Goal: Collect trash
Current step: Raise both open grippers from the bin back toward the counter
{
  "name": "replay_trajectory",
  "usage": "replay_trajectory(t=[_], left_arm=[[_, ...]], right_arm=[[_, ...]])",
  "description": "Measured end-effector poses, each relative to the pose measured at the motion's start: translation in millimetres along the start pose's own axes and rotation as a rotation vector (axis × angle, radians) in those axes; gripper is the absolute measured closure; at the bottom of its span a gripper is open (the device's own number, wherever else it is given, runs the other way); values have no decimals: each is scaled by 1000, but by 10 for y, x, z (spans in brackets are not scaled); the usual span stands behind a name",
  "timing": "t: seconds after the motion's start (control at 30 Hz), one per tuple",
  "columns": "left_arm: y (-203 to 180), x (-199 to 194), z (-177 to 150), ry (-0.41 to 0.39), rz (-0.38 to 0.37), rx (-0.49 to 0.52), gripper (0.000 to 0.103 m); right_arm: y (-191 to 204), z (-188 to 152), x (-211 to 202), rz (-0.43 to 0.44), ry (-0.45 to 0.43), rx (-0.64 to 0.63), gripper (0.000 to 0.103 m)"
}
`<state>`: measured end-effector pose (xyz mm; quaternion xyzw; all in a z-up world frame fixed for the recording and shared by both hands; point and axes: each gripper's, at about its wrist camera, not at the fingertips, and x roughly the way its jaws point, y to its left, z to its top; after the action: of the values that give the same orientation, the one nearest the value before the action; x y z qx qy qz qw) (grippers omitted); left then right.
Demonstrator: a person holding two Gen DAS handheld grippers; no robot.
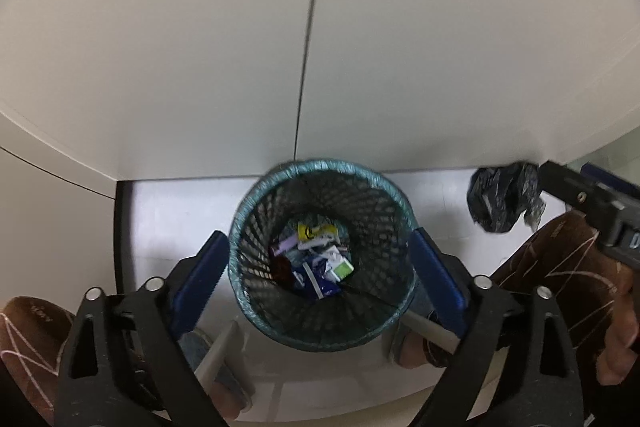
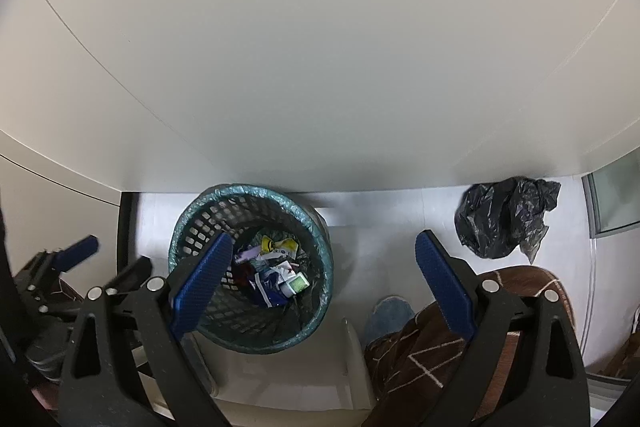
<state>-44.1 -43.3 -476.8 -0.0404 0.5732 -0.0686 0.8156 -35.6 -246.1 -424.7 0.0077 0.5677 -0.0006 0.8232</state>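
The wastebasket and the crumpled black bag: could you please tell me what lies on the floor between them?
Nothing: the right wrist view shows only bare pale floor between the wastebasket and the black bag.

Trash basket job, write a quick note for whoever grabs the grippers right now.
Left gripper: open, empty, above the mesh trash basket.
Right gripper: open, empty, beside it.
Basket stands on the floor by the white cabinet, teal liner folded over its rim; wrappers and small packets lie at the bottom.
Crumpled black plastic bag lies on the floor to the basket's right, untouched by either gripper.
Done: some trash is in the basket.
Left, likely: pick up the black bag.
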Motion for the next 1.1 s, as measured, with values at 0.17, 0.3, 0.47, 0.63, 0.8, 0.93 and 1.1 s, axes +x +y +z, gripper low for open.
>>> replay_trajectory(t=[0.17,0.3,0.47,0.63,0.8,0.93,1.1], left_arm=[[53,-304,76,-41,-4,-10,6],[86,-623,126,-81,-2,-26,6],[115,-1107,217,-149,-4,-41,6],[115,-1563,302,-209,-4,-45,6],[59,-2063,386,-285,-2,-38,6],[16,-2435,480,-339,-7,-34,6],[-57,-2869,582,-402,1,-27,6]], right_arm=[[54,61,-297,13,-55,-28,14],[100,123,-604,18,-112,-52,14],[101,216,-937,32,-165,-57,14],[94,323,-1324,33,-235,-64,14],[100,436,-1771,36,-314,-73,14],[103,536,-2124,41,-378,-79,14],[116,649,-2570,51,-458,-87,14]])
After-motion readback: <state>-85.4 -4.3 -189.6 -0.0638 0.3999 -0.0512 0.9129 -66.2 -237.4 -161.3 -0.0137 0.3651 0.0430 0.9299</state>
